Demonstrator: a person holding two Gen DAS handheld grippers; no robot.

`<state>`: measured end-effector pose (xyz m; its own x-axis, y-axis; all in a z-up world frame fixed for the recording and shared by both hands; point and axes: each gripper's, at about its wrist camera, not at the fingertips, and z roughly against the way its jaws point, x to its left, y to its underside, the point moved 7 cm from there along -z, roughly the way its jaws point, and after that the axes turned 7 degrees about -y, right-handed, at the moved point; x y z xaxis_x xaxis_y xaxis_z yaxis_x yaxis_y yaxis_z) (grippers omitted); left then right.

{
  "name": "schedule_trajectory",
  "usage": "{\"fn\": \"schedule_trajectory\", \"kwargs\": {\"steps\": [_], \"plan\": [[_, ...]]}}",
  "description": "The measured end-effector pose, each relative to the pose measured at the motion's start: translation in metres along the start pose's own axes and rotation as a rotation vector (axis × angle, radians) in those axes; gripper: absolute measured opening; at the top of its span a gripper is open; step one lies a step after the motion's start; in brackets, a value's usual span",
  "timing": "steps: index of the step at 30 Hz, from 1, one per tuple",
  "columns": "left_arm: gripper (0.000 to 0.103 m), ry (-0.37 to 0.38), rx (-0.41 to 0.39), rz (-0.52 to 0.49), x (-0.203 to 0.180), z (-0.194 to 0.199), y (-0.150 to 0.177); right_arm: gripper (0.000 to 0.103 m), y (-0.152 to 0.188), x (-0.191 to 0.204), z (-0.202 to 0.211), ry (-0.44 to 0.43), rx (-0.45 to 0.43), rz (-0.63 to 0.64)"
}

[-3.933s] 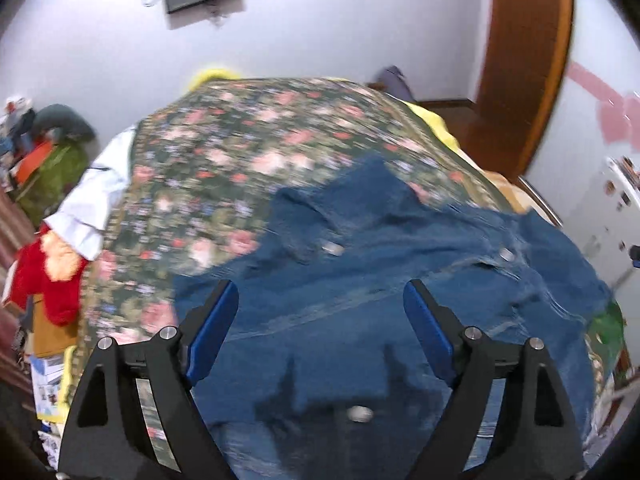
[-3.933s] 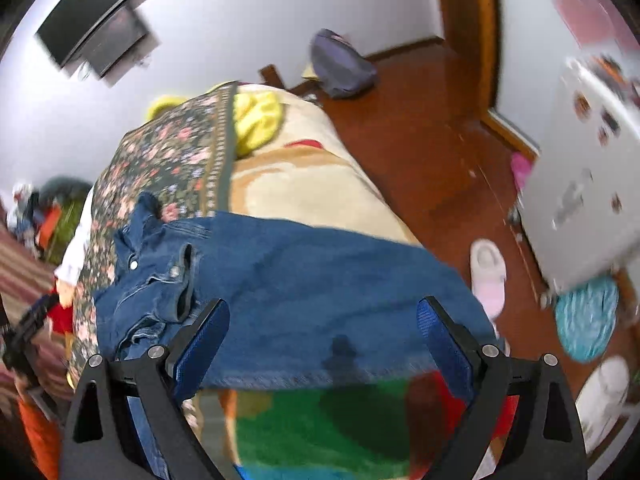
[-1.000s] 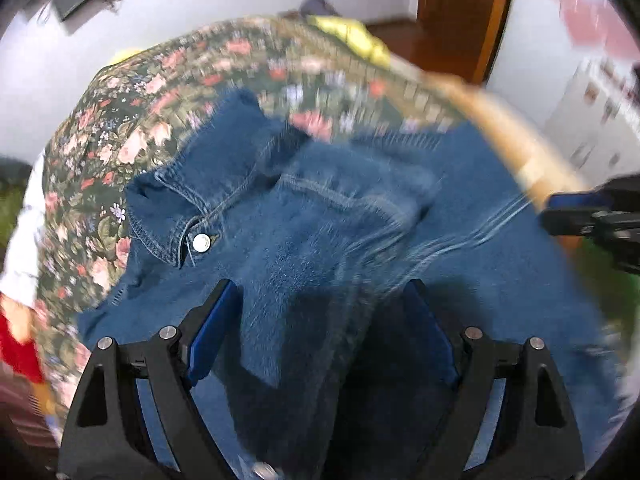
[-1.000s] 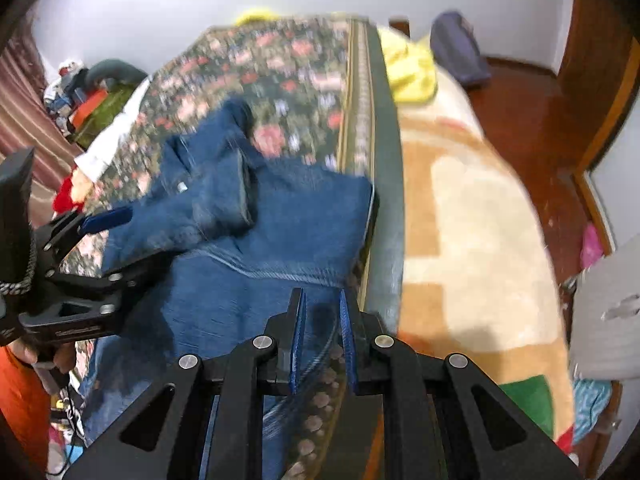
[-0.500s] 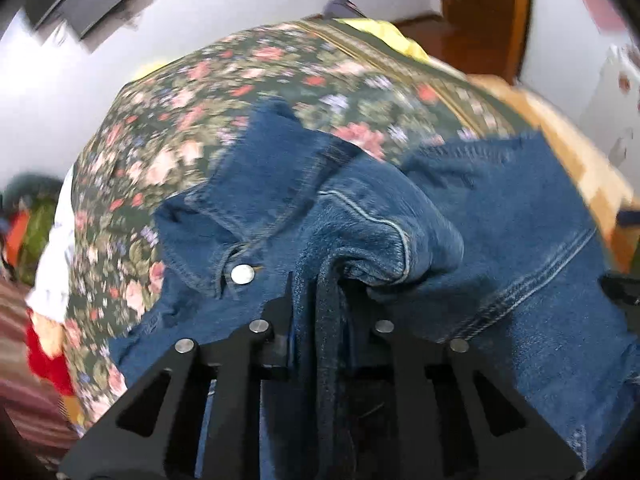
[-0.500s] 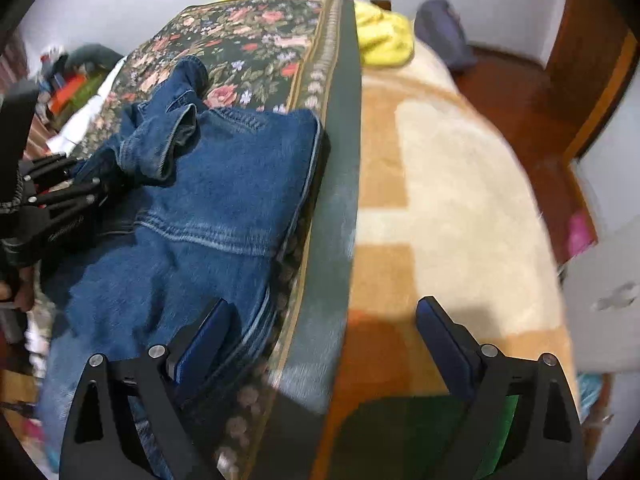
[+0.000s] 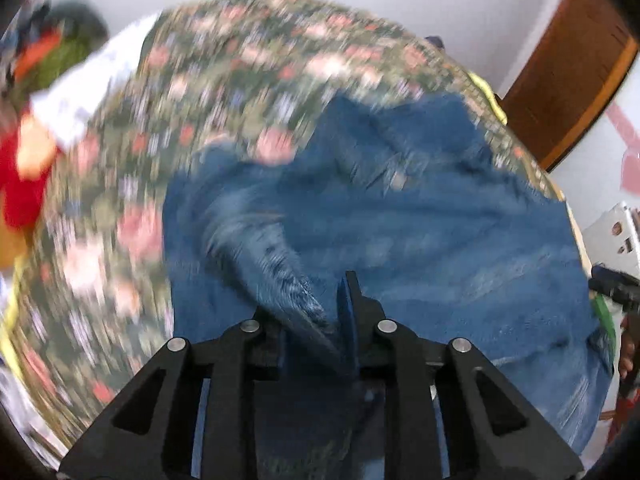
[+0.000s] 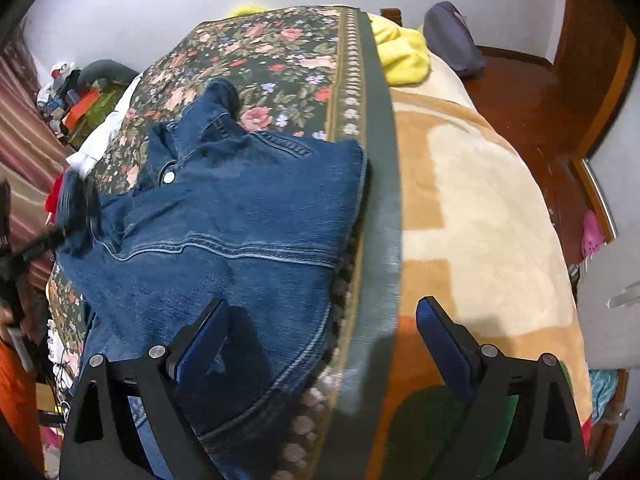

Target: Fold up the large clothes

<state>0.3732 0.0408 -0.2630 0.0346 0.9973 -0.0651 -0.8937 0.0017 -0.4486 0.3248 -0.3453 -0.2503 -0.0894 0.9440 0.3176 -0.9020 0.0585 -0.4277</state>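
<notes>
The blue denim jacket point(image 8: 236, 216) lies on the flowery blanket point(image 8: 280, 52), left of the tan blanket point(image 8: 472, 208). The left claw point(image 7: 320, 320) has just been opening a tiny bit but pinches a jacket fold. The right claw point(image 8: 320, 344) is wide open, holding nothing, over the jacket's near right edge.

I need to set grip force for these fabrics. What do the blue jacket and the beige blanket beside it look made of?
Jacket: apparently denim, matte faded blue, with pale double stitching and a metal snap. Beige blanket: probably plush fleece, judging by its soft fuzzy nap; the fibre is unclear.
</notes>
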Motion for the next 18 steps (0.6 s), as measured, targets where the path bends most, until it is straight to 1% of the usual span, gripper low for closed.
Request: {"fn": "schedule_trajectory", "kwargs": {"steps": [1,2,4,5,6,7,8,9,10,12,13,14,15,16,17,18], "plan": [[0.023,0.024,0.03,0.018,0.004,-0.006,0.014,0.093,0.0,0.002,-0.001,0.003,0.001,0.002],[0.024,0.065,0.061,0.039,0.007,-0.014,0.031,0.093,0.0,0.004,-0.002,0.006,0.002,0.0],[0.028,0.102,0.08,0.064,0.008,-0.02,0.05,0.093,-0.001,0.007,-0.004,0.006,0.008,-0.009],[0.033,0.115,0.08,0.077,0.009,-0.022,0.054,0.093,-0.001,0.009,-0.005,0.004,0.009,-0.015],[0.038,0.137,0.076,0.105,0.011,-0.024,0.058,0.093,-0.001,0.009,-0.006,0.002,0.011,-0.02],[0.048,0.156,0.074,0.126,0.012,-0.024,0.057,0.093,-0.001,0.011,-0.007,0.0,0.013,-0.027],[0.057,0.201,0.067,0.166,0.013,-0.024,0.057,0.093,-0.001,0.012,-0.007,0.0,0.015,-0.034],[0.06,0.236,0.053,0.19,0.013,-0.023,0.054,0.093,0.0,0.013,-0.008,0.001,0.016,-0.035],[0.063,0.255,0.02,0.201,0.014,-0.023,0.05,0.093,0.0,0.014,-0.009,0.004,0.019,-0.036],[0.064,0.218,-0.014,0.197,0.021,-0.025,0.043,0.093,0.001,0.017,-0.011,0.01,0.026,-0.037],[0.062,0.162,-0.024,0.194,0.025,-0.03,0.039,0.093,0.002,0.017,-0.012,0.012,0.028,-0.039],[0.052,0.133,-0.026,0.192,0.028,-0.032,0.034,0.093,0.002,0.018,-0.012,0.015,0.031,-0.042],[0.043,0.125,-0.026,0.19,0.028,-0.034,0.031,0.093,0.002,0.019,-0.013,0.016,0.032,-0.043],[0.026,0.107,-0.031,0.184,0.03,-0.034,0.028,0.093,0.001,0.019,-0.013,0.016,0.032,-0.043],[0.02,0.074,-0.042,0.172,0.031,-0.032,0.022,0.093,0.001,0.019,-0.012,0.019,0.029,-0.042],[0.018,0.06,-0.052,0.156,0.032,-0.028,0.018,0.093,0.0,0.02,-0.011,0.023,0.025,-0.04]]}}
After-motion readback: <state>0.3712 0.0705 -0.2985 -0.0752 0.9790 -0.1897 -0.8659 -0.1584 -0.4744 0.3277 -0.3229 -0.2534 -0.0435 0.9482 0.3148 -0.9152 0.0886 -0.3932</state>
